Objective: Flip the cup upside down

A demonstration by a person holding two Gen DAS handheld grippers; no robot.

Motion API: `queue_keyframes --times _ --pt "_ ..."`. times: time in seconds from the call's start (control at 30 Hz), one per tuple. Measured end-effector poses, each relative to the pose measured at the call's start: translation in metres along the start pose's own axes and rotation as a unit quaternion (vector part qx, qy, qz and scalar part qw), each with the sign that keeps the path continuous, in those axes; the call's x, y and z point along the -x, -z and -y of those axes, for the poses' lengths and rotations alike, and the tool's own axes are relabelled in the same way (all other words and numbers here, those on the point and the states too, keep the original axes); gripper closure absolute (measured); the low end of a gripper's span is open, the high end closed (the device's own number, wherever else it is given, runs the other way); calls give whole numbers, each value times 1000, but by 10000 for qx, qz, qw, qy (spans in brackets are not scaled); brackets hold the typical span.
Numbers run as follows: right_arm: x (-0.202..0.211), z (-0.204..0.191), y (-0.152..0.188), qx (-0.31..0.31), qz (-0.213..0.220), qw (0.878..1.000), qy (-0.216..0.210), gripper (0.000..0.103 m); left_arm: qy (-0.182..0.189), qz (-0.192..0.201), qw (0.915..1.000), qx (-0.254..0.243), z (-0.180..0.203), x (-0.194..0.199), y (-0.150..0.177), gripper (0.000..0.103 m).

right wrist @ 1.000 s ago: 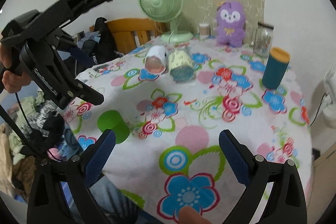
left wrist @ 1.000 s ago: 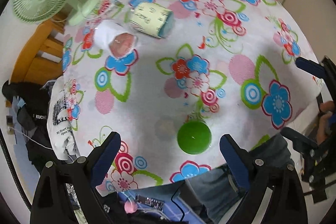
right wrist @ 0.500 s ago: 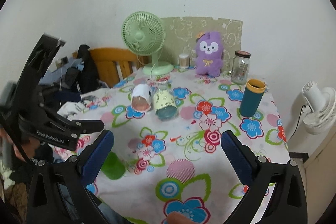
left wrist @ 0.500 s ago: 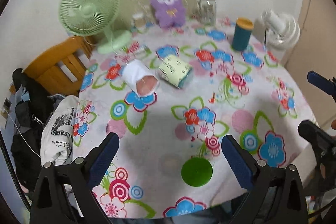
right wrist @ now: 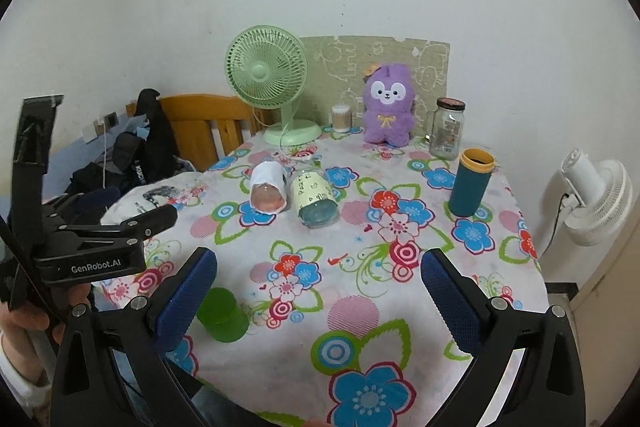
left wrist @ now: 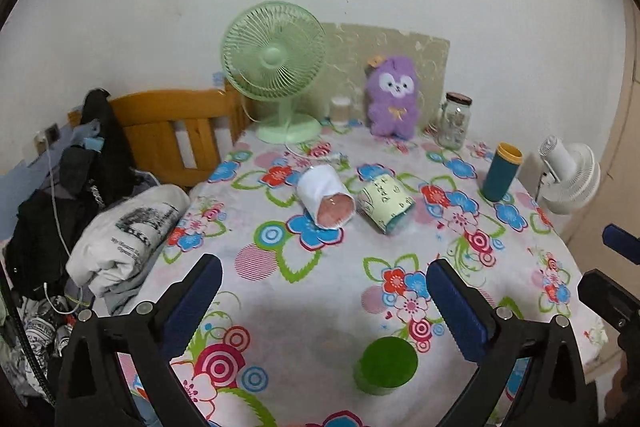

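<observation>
Left wrist view: green cup (left wrist: 385,366) stands base-up near the table's (left wrist: 520,291) front edge, apparently flipped; left gripper (left wrist: 324,303) and right gripper (right wrist: 318,297) gape empty

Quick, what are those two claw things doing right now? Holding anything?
Left gripper: open, holding nothing.
Right gripper: open, holding nothing.
</observation>
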State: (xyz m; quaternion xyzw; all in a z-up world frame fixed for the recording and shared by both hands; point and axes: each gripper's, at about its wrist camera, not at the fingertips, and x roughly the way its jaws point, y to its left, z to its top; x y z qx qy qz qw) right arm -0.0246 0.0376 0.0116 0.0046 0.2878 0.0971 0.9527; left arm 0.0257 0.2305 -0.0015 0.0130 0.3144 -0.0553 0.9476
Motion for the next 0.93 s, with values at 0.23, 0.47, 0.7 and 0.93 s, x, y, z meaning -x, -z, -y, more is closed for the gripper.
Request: queue_keyframes --times 0.23,0.47,0.7,0.93 --pt "2 -7 7 129 -1 9997 208 0 -119 246 9996 -20 9 13 15 0" --pt "3 -4 9 110 -19 9997 231 0 -57 244 9997 38 11 16 19 0" --pt "2 0 10 71 -32 9996 260 0 -153 286 9995 -22 14 18 21 0" --pt "0 2 9 81 -30 9994 325 0 -136 223 9997 -35 14 13 22 0"
